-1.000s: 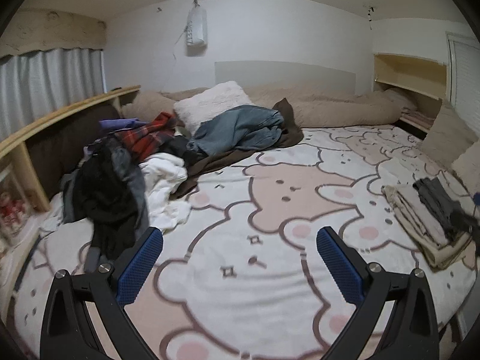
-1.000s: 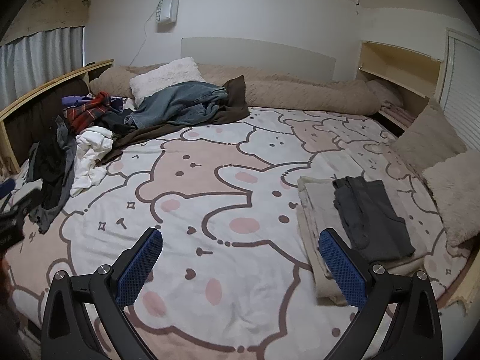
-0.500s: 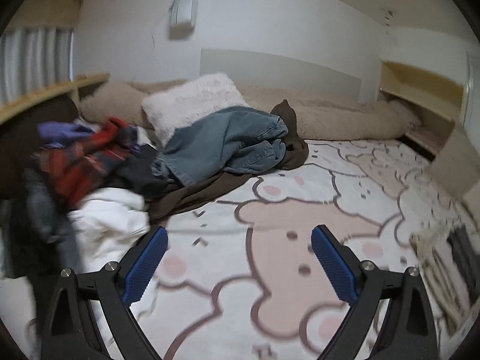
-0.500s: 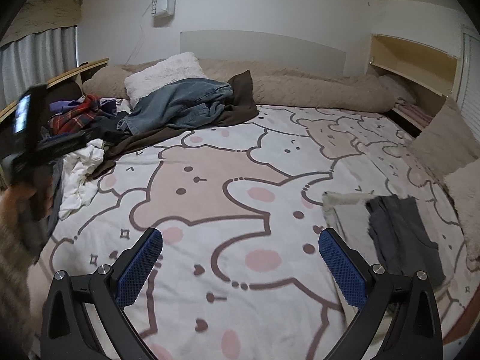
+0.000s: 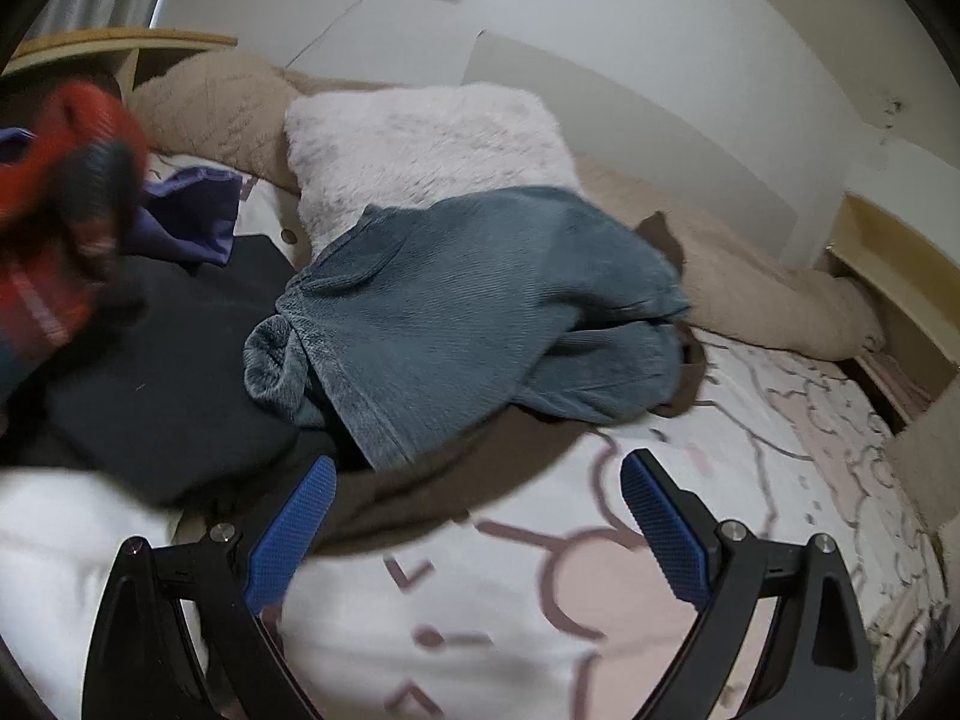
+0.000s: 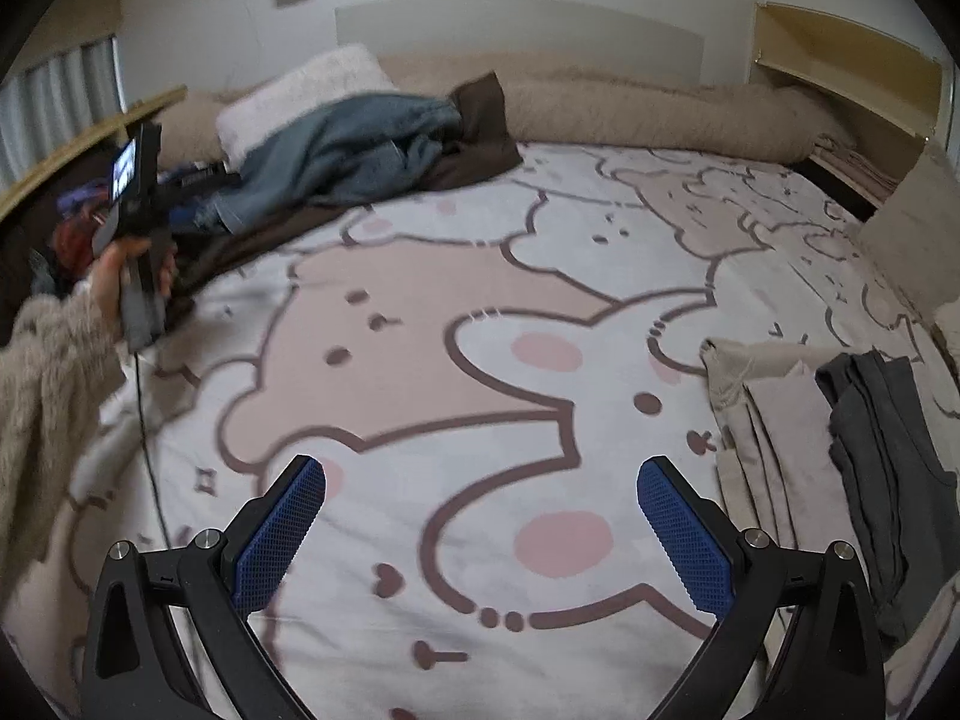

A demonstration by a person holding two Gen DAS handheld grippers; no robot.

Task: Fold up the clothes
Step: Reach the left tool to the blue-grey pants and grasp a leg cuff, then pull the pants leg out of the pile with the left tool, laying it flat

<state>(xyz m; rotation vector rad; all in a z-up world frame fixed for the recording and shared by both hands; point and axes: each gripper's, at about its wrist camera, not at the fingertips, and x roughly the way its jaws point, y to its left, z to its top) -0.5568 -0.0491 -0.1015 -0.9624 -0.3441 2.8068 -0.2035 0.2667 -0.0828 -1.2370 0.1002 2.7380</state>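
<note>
The step in hand looks like fetching the next garment: the left gripper (image 5: 474,516) has its jaws spread wide with nothing between them, and the blue fleece top (image 5: 468,312) lies just ahead of them on a brown garment (image 5: 420,480). The right gripper (image 6: 480,516) hangs released and empty over the bedspread (image 6: 420,360), with the folded pile (image 6: 840,420) off its right jaw. Next, the left jaws must close on one fleece edge alone, though a black garment (image 5: 168,360) and white cloth (image 5: 60,540) crowd the left jaw.

I see the right gripper (image 6: 480,516) spread wide at lower centre above the cartoon-printed white-and-pink bedspread (image 6: 420,312); folded grey garment (image 6: 882,450) lies at right, crumpled blue-grey fleece garment (image 6: 336,156) upper left.
</note>
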